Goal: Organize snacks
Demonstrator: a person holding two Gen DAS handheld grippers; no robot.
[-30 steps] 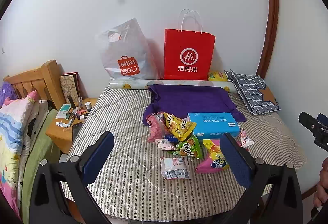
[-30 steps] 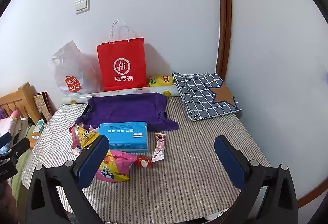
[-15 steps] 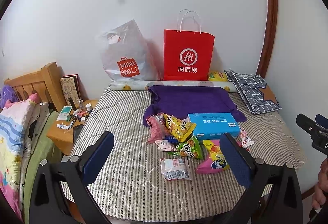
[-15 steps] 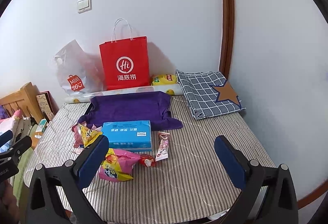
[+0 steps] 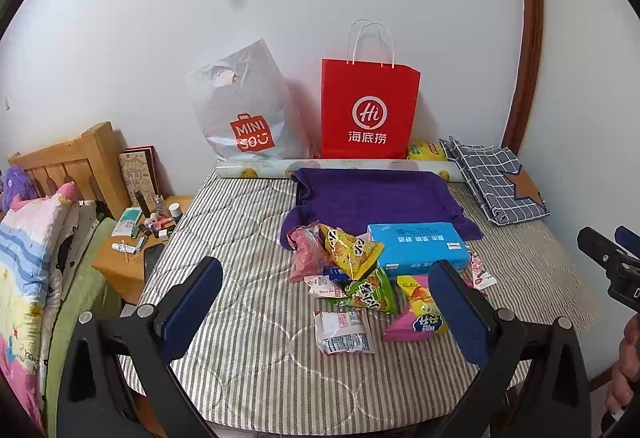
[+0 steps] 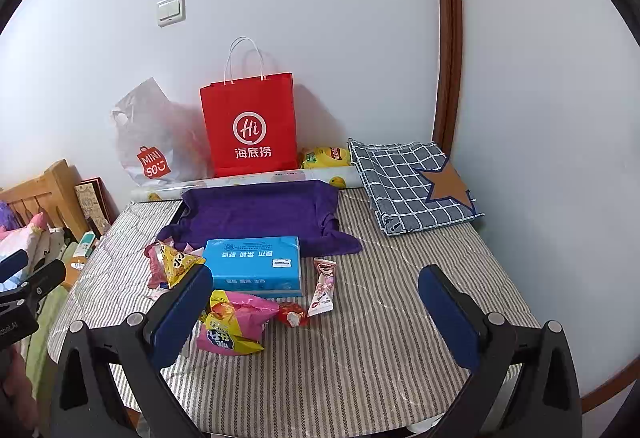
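Left hand-held gripper [image 5: 326, 304] and right hand-held gripper [image 6: 316, 312], both spread wide and empty, above the striped quilted surface [image 5: 240, 222]. Crinkly foil snack packets [image 5: 354, 274] lie clustered mid-surface, touching the blue rectangular tissue box [image 6: 256, 270].

"Hi 海底捞" on red paper bag [image 5: 370, 109]; "MINISO" on plastic bag [image 5: 244, 105]

Right gripper [image 6: 316, 312] fingers spread wide, empty, above striped quilted bed [image 6: 380, 350]; blue rectangular tissue box [image 6: 256, 270] beside purple folded cloth [image 6: 260, 213]; pink-and-yellow crinkled snack bag [image 6: 232, 330] near left finger; red paper carrier bag [image 6: 250, 125] upright against wall.
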